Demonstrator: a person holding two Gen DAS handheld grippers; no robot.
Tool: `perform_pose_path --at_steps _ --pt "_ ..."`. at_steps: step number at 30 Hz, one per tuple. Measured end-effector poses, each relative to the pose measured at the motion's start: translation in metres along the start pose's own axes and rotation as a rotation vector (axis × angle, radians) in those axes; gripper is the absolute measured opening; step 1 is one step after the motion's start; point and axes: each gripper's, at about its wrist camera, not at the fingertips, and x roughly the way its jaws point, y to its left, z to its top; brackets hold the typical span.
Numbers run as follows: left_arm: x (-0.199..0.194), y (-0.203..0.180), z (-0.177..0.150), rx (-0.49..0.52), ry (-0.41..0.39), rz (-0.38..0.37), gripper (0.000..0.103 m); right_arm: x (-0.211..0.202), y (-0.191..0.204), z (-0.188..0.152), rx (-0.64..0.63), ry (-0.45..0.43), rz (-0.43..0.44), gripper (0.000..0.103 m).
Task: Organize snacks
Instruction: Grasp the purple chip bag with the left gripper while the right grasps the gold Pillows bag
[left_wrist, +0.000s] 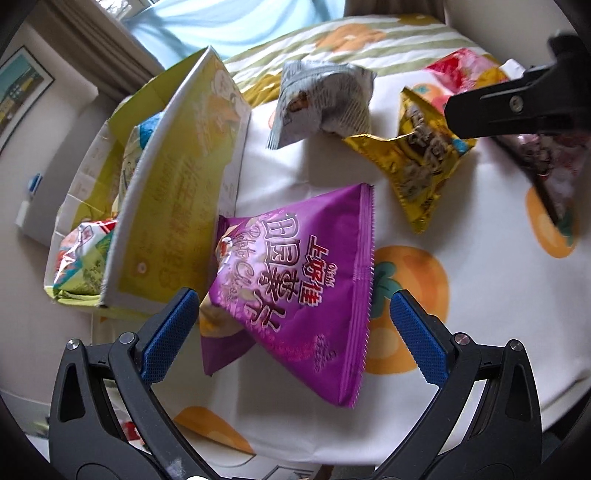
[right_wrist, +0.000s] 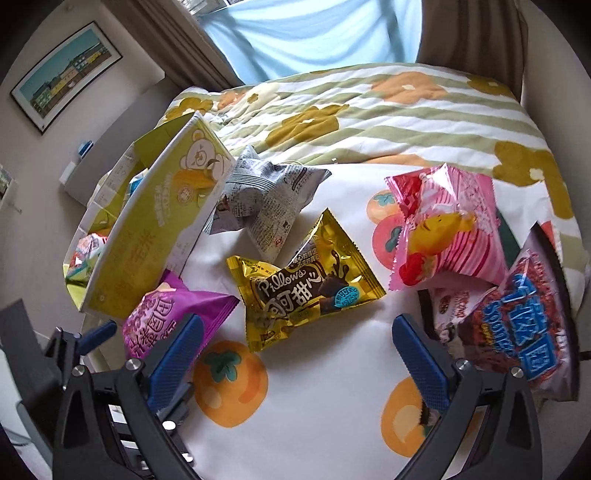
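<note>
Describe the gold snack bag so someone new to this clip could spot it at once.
Start at the yellow-green box on the bed's left side. To its right lie a grey newsprint bag, then the gold bag in the middle. It alone is shiny gold, printed "Pillows" with chocolate pieces.

Left hand-held gripper (left_wrist: 291, 332) and right hand-held gripper (right_wrist: 297, 354) both spread wide, holding nothing

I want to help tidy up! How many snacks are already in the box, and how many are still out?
A few packets already sit inside the yellow-green box; I cannot count them exactly. Nothing is held: the left gripper is open around the purple chips bag, likely next, and the right gripper is open too. Also out on the bed: the grey newsprint bag, gold Pillows bag, pink bag and dark red bag.
</note>
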Motion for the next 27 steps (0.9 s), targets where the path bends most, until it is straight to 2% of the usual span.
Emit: perform_pose_path --at_steps 6,10,16,19,27 --pt "0.017 -0.001 0.006 0.032 0.001 0.057 0.103 0.017 -0.003 0.003 0.105 0.007 0.016 0.102" --pt "0.022 -0.006 0.012 0.073 -0.017 0.089 0.103 0.030 -0.014 0.007 0.237 0.014 0.034 0.102" --pt "0.024 -0.014 0.019 0.160 -0.046 0.138 0.103 0.045 -0.020 0.011 0.338 0.050 0.071 0.102" --pt "0.017 -0.020 0.025 0.231 -0.079 0.192 0.103 0.049 -0.021 0.011 0.362 0.061 0.071 0.102" --pt "0.036 -0.012 0.027 0.249 0.033 0.105 0.103 0.057 -0.023 0.014 0.417 0.084 0.080 0.102"
